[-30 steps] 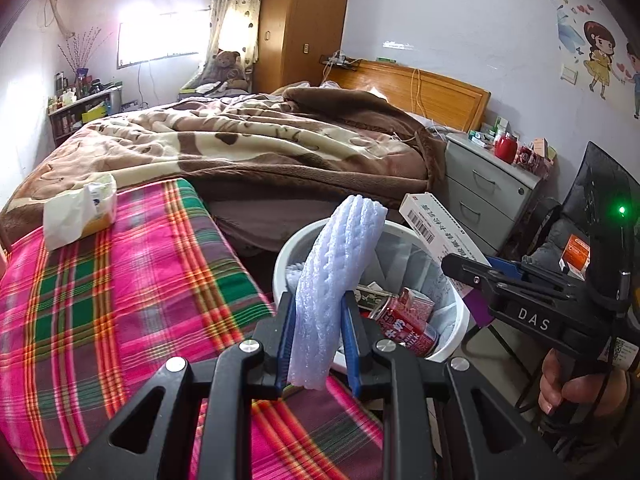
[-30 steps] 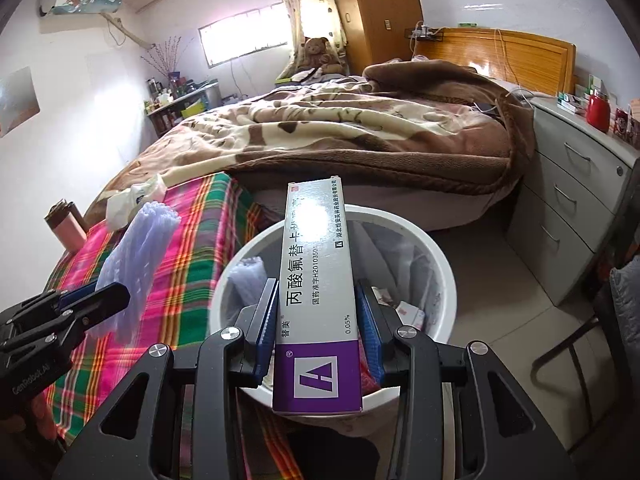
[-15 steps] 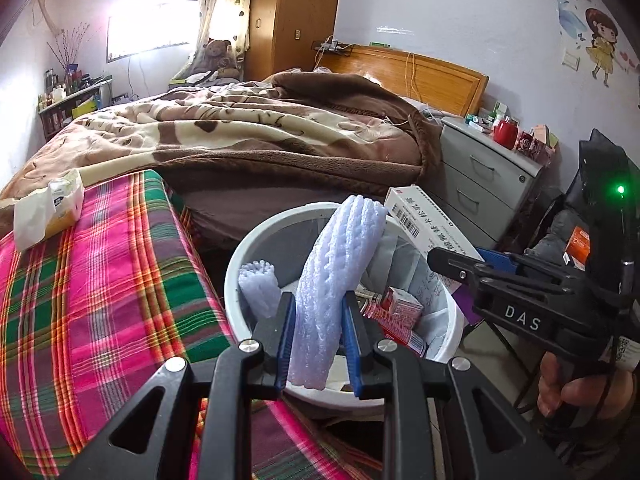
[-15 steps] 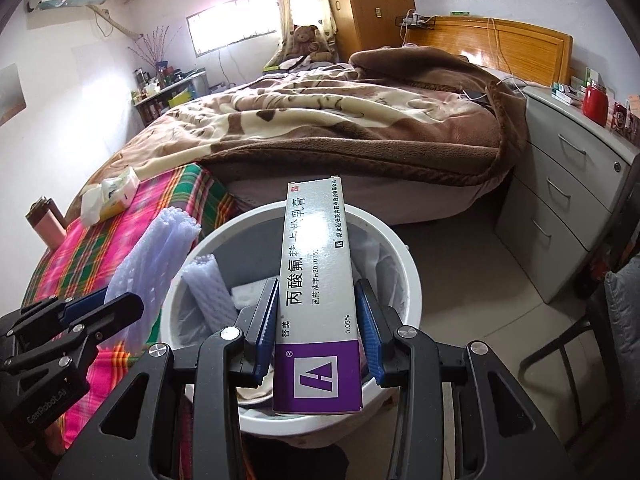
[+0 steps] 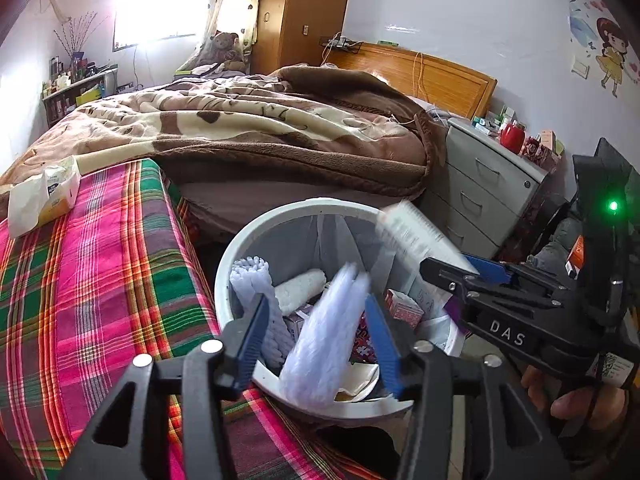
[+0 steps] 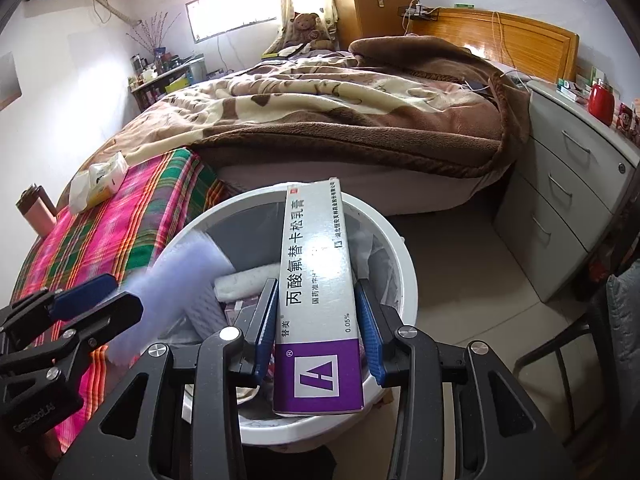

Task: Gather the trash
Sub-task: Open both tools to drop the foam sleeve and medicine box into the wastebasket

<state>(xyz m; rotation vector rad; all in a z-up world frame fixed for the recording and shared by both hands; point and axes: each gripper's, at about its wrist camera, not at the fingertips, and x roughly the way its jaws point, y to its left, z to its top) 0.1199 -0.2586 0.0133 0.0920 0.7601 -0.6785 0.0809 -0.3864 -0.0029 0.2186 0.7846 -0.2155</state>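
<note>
A white trash bin (image 5: 256, 236) (image 6: 396, 236) stands beside the plaid-covered surface and holds several pieces of trash. My left gripper (image 5: 316, 332) is open above the bin; a pale purple foam net (image 5: 324, 344) is blurred between its jaws, free of them. The net also shows in the right wrist view (image 6: 172, 280), beside the left gripper (image 6: 92, 300). My right gripper (image 6: 316, 332) holds a white and purple medicine box (image 6: 316, 300) over the bin, with the jaws slightly parted from its sides. The box (image 5: 416, 232) looks blurred in the left wrist view.
A plaid cloth (image 5: 92, 272) covers the surface at left, with a tissue pack (image 5: 44, 196) on it. A bed with a brown blanket (image 5: 256, 128) lies behind the bin. A grey drawer cabinet (image 5: 480, 184) stands at right. A chair (image 6: 580, 340) is near right.
My left gripper has opened and the foam net has slipped free, dropping towards the bin. Both grippers have moved further over the bin. The right jaws have eased off the box.
</note>
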